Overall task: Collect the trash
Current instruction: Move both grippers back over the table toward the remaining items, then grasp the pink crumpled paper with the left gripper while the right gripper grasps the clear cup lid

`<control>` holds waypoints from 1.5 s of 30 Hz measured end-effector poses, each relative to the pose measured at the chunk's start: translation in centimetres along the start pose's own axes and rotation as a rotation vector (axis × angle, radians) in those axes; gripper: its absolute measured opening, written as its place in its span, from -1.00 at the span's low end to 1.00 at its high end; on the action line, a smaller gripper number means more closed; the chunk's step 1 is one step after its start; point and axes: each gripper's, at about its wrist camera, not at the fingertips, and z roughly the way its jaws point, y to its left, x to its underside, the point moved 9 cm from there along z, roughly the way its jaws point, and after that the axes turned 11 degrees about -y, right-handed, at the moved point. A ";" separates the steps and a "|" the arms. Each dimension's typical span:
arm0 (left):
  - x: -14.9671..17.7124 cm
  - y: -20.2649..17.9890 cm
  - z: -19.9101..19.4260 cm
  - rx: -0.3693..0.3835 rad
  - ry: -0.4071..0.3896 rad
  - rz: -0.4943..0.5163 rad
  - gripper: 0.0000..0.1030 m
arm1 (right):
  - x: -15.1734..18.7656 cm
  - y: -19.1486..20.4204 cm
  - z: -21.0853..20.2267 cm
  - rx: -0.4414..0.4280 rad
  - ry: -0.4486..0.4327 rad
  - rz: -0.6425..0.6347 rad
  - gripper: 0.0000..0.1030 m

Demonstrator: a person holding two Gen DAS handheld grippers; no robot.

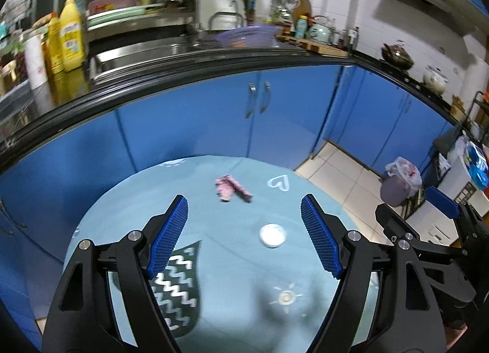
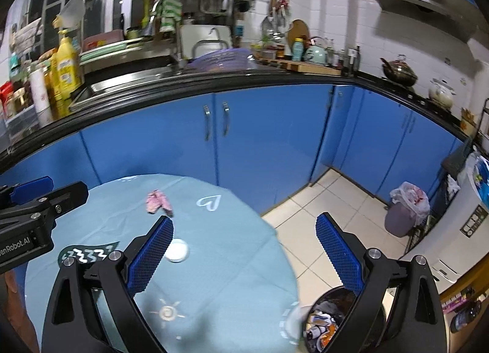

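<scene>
Left gripper (image 1: 244, 224) hung wide open and empty over the round table (image 1: 122, 200), a crumpled pink wrapper (image 1: 231, 188) lying just above frame centre beyond its fingertips; right gripper (image 2: 244, 249) also gaped empty

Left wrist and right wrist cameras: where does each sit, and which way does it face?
Left wrist: on the left gripper, above the round table, facing the blue cabinets; right gripper at right.
Right wrist: on the right gripper, over the table edge and black trash bin.
Shared: pink wrapper, white lid.
</scene>
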 end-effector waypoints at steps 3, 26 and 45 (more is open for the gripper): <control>0.4 2.1 0.4 -0.023 0.008 -0.020 0.48 | 0.4 1.7 1.0 -0.027 0.023 -0.005 0.79; 5.4 10.5 8.1 -0.119 0.140 -0.084 0.48 | 9.8 9.5 11.8 -0.151 0.299 -0.023 0.79; 6.2 9.2 14.1 -0.102 0.201 -0.050 0.48 | 11.5 9.8 14.0 -0.178 0.311 -0.084 -0.25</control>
